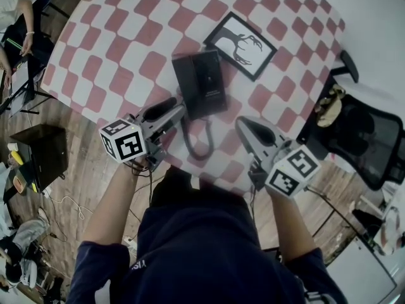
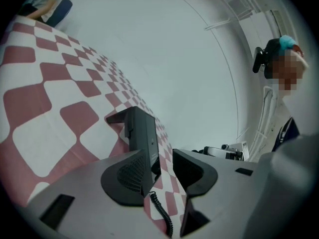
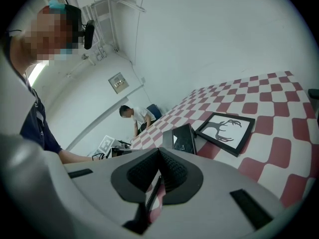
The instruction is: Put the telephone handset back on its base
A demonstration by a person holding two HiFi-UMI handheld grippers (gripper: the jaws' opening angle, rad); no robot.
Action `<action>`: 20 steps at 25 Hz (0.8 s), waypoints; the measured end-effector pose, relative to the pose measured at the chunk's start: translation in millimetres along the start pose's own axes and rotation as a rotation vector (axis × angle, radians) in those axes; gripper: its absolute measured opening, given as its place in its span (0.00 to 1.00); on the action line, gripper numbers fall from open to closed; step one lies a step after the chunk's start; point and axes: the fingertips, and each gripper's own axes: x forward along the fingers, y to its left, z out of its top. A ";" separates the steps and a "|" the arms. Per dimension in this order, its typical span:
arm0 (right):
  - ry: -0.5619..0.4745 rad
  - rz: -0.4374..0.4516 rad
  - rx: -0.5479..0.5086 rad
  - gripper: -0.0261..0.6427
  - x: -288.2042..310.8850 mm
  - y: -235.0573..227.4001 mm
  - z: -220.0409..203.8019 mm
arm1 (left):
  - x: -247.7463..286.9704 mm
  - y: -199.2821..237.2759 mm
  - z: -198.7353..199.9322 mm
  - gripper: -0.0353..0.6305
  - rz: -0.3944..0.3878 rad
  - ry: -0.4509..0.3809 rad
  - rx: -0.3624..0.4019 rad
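The black telephone point(image 1: 201, 84) lies on the red-and-white checked tablecloth point(image 1: 120, 49). Its handset point(image 1: 185, 87) rests along the base's left side, and the coiled cord point(image 1: 197, 143) loops toward the table's near edge. My left gripper point(image 1: 169, 111) is just short of the phone's near left corner, jaws open, with nothing pressed between the pads. In the left gripper view the phone point(image 2: 142, 133) and cord point(image 2: 162, 214) show through the gap of that gripper point(image 2: 163, 171). My right gripper point(image 1: 245, 125) hovers right of the cord, and its pads point(image 3: 174, 172) meet, shut on nothing.
A black picture frame point(image 1: 240, 45) with a deer silhouette lies beyond the phone, also seen in the right gripper view point(image 3: 224, 131). A black office chair point(image 1: 364, 135) stands at the table's right. A person point(image 3: 133, 114) bends over at the far end of the table.
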 end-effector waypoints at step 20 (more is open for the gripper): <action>-0.140 -0.023 -0.115 0.06 -36.9 64.6 38.4 | -50.9 -130.6 32.3 0.12 -0.128 -0.025 0.190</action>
